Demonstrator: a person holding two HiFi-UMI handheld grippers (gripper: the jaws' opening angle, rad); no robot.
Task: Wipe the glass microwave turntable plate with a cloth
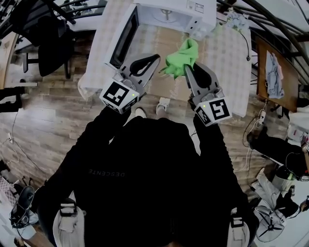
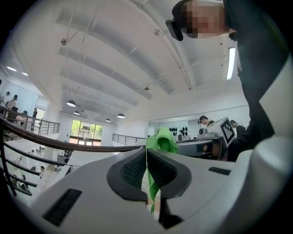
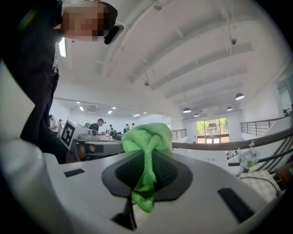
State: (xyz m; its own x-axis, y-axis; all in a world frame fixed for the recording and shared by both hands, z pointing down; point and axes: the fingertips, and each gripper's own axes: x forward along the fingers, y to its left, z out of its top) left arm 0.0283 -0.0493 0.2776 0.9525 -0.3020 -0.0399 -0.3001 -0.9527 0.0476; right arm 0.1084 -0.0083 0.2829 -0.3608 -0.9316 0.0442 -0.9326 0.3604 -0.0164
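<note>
My right gripper (image 1: 189, 67) is shut on a bright green cloth (image 1: 183, 57). The cloth bunches above the jaw tips and a tail hangs down between the pads (image 3: 145, 183). My left gripper (image 1: 155, 59) is held up just left of it with its jaws shut. In the left gripper view the green cloth (image 2: 161, 139) shows beyond the tips and through the slit between the jaws. I cannot tell whether that strip is pinched. Both grippers hover over the table in front of the white microwave (image 1: 193, 12). Inside it a pale round plate (image 1: 166, 13) shows dimly.
The microwave door (image 1: 124, 38) stands open to the left. The table (image 1: 227, 53) has a checked covering and a bunch of pale flowers (image 1: 237, 20) at its far right. Office chairs stand at the upper left, and bags and a fan lie on the wooden floor at the right.
</note>
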